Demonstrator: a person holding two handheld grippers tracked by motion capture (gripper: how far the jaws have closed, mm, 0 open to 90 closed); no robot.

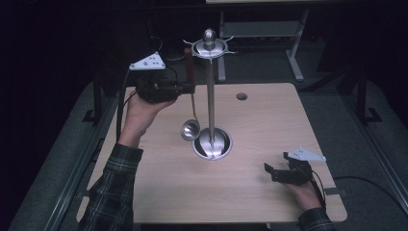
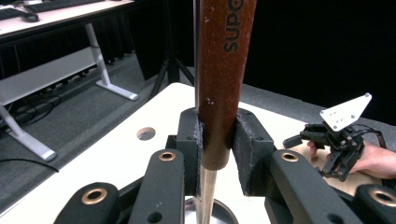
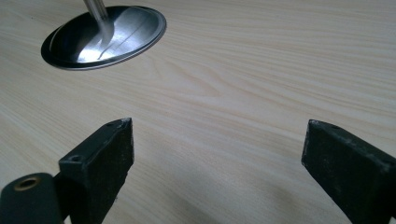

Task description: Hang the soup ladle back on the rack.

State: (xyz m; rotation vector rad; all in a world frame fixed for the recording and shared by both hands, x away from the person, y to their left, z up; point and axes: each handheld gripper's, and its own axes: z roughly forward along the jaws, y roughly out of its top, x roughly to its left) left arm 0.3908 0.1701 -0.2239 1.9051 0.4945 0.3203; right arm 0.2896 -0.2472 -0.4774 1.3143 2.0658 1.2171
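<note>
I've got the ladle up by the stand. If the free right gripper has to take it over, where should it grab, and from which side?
Probably the thin steel shaft of the steel ladle with the reddish-brown handle, between handle and bowl. The left gripper already clamps the handle's lower end, and the ladle hangs upright, bowl down. Bring the open right gripper in level from the near side, since the steel stand's pole stands close beside it.

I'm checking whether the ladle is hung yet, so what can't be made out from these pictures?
- Ladle handle top: cut off by the upper edge in the left gripper view.
- Whether the handle hangs from the stand's hooks: too small and dark in the high view.
- Handle lettering: cropped after "SUPO".
- Stand pole: cut off above the base in the right gripper view.
</note>
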